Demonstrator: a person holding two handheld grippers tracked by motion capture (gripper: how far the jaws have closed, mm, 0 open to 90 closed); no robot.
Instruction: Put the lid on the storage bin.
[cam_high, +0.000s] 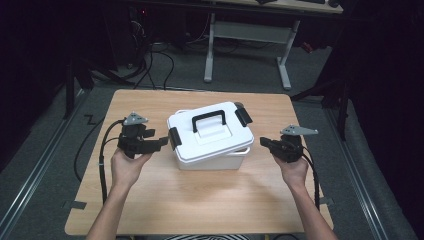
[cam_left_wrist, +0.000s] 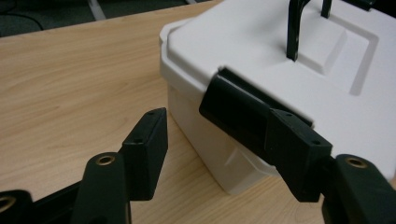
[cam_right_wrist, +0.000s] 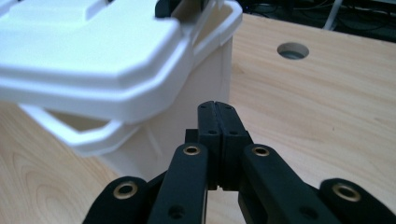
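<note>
At frame centre, the left gripper (cam_left_wrist: 215, 140), fingers spread, should pinch the black plastic side latch (cam_left_wrist: 233, 112) squarely on the white lidded plastic box (cam_high: 210, 137); the right gripper (cam_right_wrist: 218, 116) has its fingers pressed together.

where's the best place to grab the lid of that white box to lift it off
Probably the black handle in the middle of the white lid, approached from above. It stands upright as an arch with a gap under its bar, so one jaw can pass beneath. The lid already sits askew on the box, apparently unlatched.
</note>
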